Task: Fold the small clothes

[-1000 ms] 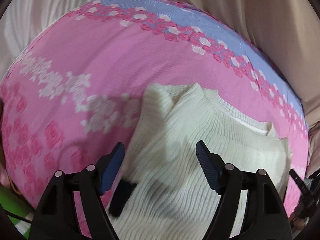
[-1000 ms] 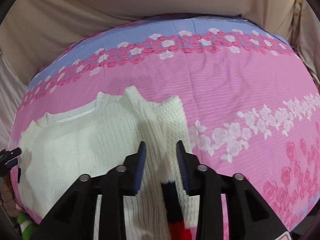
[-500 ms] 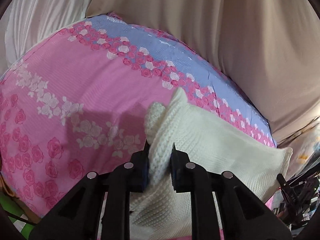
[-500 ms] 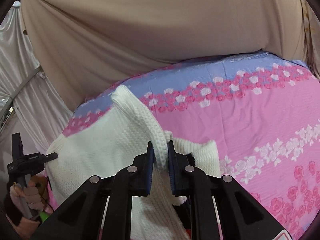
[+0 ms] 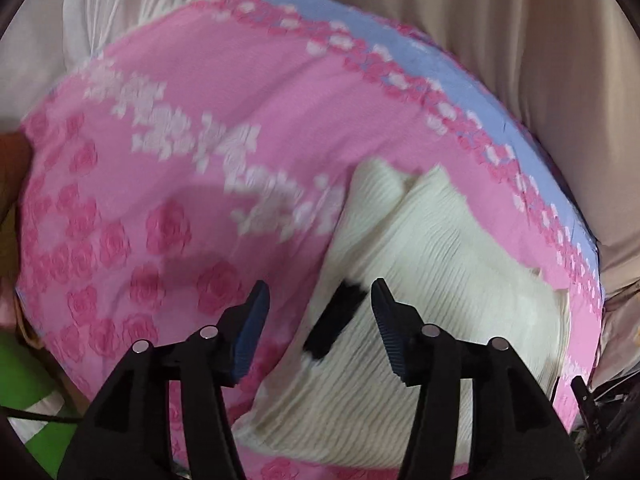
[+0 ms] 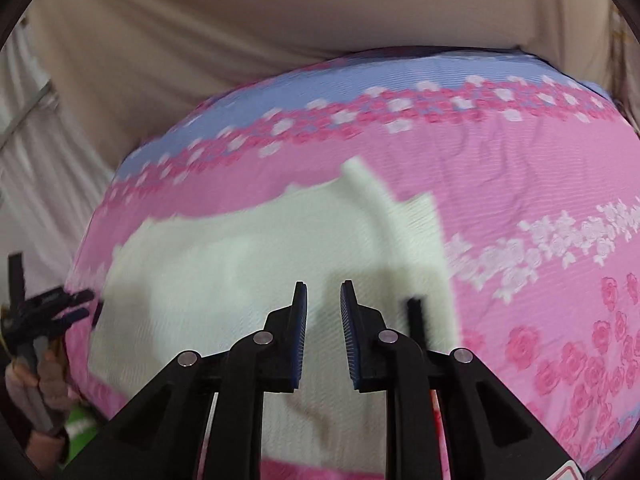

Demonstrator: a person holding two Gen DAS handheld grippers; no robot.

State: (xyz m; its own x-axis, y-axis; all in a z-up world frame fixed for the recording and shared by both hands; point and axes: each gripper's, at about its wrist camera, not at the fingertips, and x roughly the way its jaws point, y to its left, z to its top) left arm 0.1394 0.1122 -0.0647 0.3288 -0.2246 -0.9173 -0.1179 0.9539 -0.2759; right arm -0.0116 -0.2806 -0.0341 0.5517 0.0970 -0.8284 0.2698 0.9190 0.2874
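A cream knit sweater (image 5: 440, 280) lies flat on the pink floral bedsheet (image 5: 200, 120), with a black stripe (image 5: 336, 320) showing near its left edge. My left gripper (image 5: 320, 300) is open and empty just above that edge. In the right wrist view the sweater (image 6: 240, 264) spreads to the left, one folded strip (image 6: 380, 208) running up its right side. My right gripper (image 6: 323, 300) is open a little and empty above the sweater. The left gripper (image 6: 68, 304) shows at the far left, held by a hand.
The sheet has a blue band (image 6: 360, 80) along its far edge. Beige curtain fabric (image 6: 280, 20) hangs behind the bed. A green object (image 5: 28, 400) lies off the bed at lower left. A red and black patch (image 6: 436, 400) shows under the right gripper.
Both grippers were shut on the lifted sweater half a second ago. They have opened and let go, and the sweater has dropped flat on the sheet.
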